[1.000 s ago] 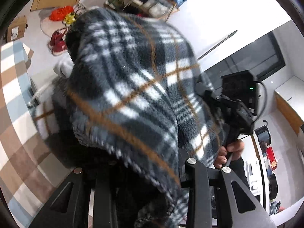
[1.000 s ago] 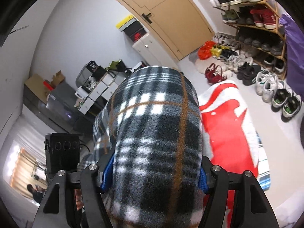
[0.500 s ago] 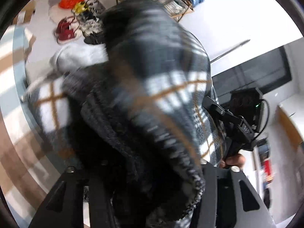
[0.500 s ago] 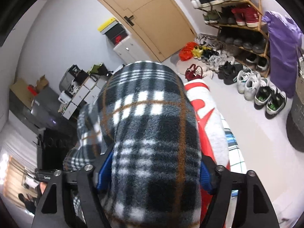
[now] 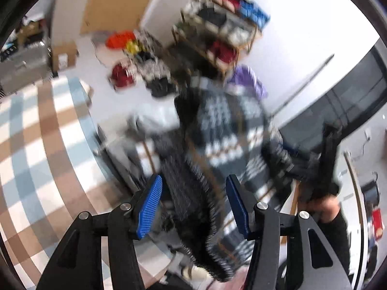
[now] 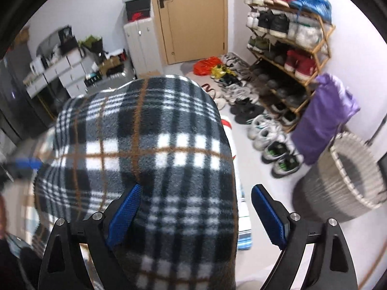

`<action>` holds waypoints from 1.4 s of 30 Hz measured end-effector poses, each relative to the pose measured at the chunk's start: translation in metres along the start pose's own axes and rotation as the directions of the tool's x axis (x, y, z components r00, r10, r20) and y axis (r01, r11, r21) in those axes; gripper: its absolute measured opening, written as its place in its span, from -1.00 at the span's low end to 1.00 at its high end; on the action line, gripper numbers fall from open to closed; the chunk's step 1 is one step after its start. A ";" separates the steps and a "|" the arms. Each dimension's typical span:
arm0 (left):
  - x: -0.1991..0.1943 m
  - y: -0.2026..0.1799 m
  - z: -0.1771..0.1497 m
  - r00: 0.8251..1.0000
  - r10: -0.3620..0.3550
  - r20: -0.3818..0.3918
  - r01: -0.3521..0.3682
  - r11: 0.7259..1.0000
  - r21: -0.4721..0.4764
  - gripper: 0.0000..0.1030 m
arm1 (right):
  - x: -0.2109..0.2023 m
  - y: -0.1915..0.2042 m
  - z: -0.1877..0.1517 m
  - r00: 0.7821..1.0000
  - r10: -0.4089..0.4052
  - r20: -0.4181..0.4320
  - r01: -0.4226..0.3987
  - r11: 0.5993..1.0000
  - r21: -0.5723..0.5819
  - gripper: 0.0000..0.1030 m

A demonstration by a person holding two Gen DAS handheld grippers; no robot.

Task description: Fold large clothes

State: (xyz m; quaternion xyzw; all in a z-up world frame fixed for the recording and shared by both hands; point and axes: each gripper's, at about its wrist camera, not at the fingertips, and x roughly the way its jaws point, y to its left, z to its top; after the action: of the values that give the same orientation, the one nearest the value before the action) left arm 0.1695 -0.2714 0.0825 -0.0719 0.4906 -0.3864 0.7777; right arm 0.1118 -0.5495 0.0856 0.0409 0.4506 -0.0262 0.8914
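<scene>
Both jaws have just been opening. The left gripper [image 5: 193,205] is seen parted, the plaid fleece garment [image 5: 217,145] slack between its pads; the right gripper [image 6: 193,217] likewise, fleece draped over it. A fold is judged released, not finished; squaring remains.

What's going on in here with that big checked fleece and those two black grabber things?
A person is folding a dark fleece garment with white and brown checks, holding a two-finger tool in each hand. Both tools have just been opening. The right gripper stands wide, its right blue finger pad clear of the cloth. In the blurred left view the fleece hangs loose between the left gripper's fingers, so both seem to be letting go.
</scene>
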 end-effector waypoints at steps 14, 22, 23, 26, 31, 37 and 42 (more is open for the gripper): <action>0.090 0.013 0.022 0.997 -0.053 -0.058 0.054 0.998 0.015 0.32 | 0.031 -0.014 0.001 1.000 0.003 -0.015 -0.002 0.998 0.066 0.76; 0.081 0.008 0.026 0.995 -0.052 -0.086 0.054 0.998 0.014 0.32 | -0.050 -0.015 0.006 0.990 0.076 0.122 -0.090 0.989 0.119 0.56; 0.079 0.006 0.028 0.994 -0.058 -0.089 0.059 0.998 0.009 0.32 | -0.062 -0.010 0.003 0.985 0.093 0.144 -0.106 0.991 0.085 0.56; 0.081 0.008 0.027 0.994 -0.060 -0.090 0.060 0.998 -0.004 0.32 | -0.084 0.026 -0.018 0.990 0.064 0.125 -0.053 0.994 -0.093 0.56; 0.084 0.007 0.027 0.996 -0.028 -0.087 0.029 1.000 0.006 0.32 | -0.025 0.049 -0.042 0.995 -0.061 -0.077 0.047 0.984 -0.175 0.46; 0.092 -0.003 0.023 0.997 0.041 -0.059 -0.036 0.996 0.076 0.46 | -0.003 0.044 -0.049 0.995 -0.061 -0.081 0.050 0.989 -0.138 0.52; 0.101 -0.005 0.021 0.996 0.075 -0.049 -0.069 0.991 0.115 0.54 | 0.006 0.044 -0.054 0.996 -0.060 -0.059 0.051 0.988 -0.149 0.53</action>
State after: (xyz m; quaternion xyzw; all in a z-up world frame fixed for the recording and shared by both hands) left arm 0.2064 -0.3482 0.0244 0.0006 0.4907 -0.3871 0.7806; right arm 0.0761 -0.5010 0.0512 -0.0369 0.4804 -0.0163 0.8761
